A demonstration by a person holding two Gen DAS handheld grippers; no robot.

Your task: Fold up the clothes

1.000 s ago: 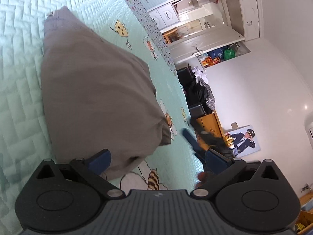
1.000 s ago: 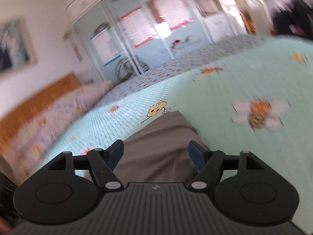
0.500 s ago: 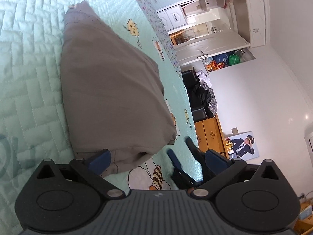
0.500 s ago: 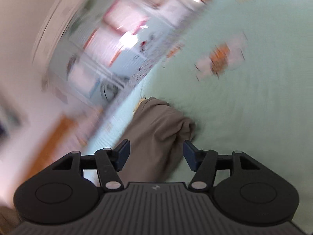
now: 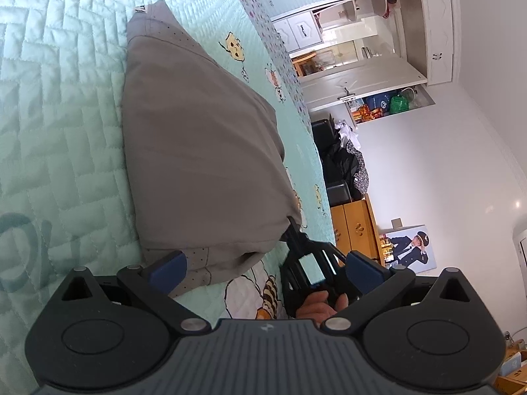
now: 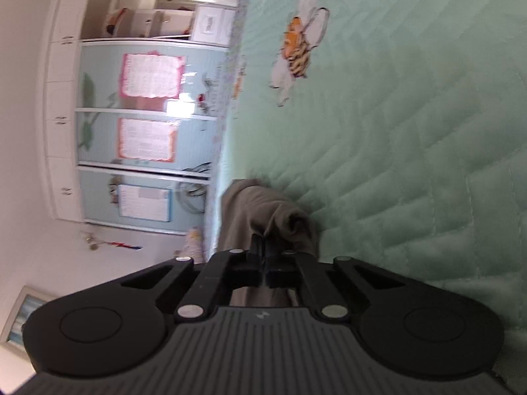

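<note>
A grey garment (image 5: 197,151) lies folded on the green quilted bedspread (image 5: 59,105). My left gripper (image 5: 263,268) is open, its blue-padded fingers (image 5: 166,266) spread just short of the garment's near edge. My right gripper (image 6: 264,247) is shut on a corner of the grey garment (image 6: 260,207). In the left wrist view the right gripper (image 5: 291,227) reaches in from the lower right and pinches the garment's near right corner.
The bedspread (image 6: 411,131) carries bee prints (image 6: 298,46). The bed's edge runs along the right in the left wrist view, with a wooden cabinet (image 5: 355,227), dark chairs with clothes (image 5: 346,161) and a white wardrobe (image 5: 362,42) beyond it.
My right gripper has rolled over, moved onto the garment's corner and shut on it. My left gripper has drawn nearer to the garment's near edge and stays open.
</note>
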